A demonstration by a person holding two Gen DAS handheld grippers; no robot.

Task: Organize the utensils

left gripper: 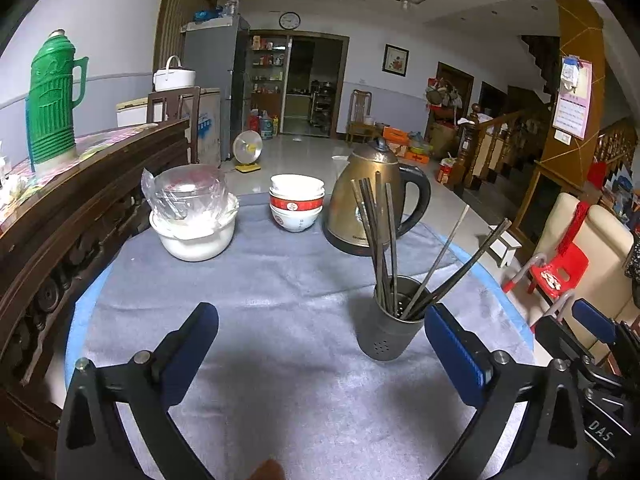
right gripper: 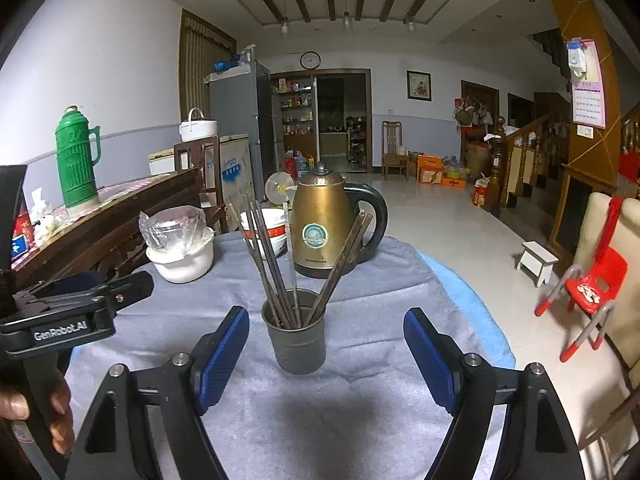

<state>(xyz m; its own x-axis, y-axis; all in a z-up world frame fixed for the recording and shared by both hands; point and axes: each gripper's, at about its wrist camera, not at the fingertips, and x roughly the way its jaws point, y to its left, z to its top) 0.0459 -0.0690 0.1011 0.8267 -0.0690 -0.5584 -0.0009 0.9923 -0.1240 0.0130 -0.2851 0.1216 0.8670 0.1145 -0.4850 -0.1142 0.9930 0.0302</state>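
Right wrist view shows the round table [right gripper: 360, 408] under its grey cloth, where the brass-coloured electric kettle with a black handle [right gripper: 325, 224] stands behind the dark metal cylindrical utensil holder [right gripper: 298, 338], which sits upright just ahead of the right tongs [right gripper: 326, 342], their blue pads spread wide and holding nothing. The left tongs [left gripper: 320, 344] are likewise wide apart and empty, with the holder beside their right pad. Risk, as I judge it, runs from big to small: a careless sweep could knock the kettle or the stacked red-and-white porcelain bowls [left gripper: 296, 202]; the tall, narrow holder looks top-heavy and could tip if a pad nudges its rim; and the thin dark chopsticks [right gripper: 276, 268], fanned outward at different angles, could snag, lever the holder over, or slip from the pads.
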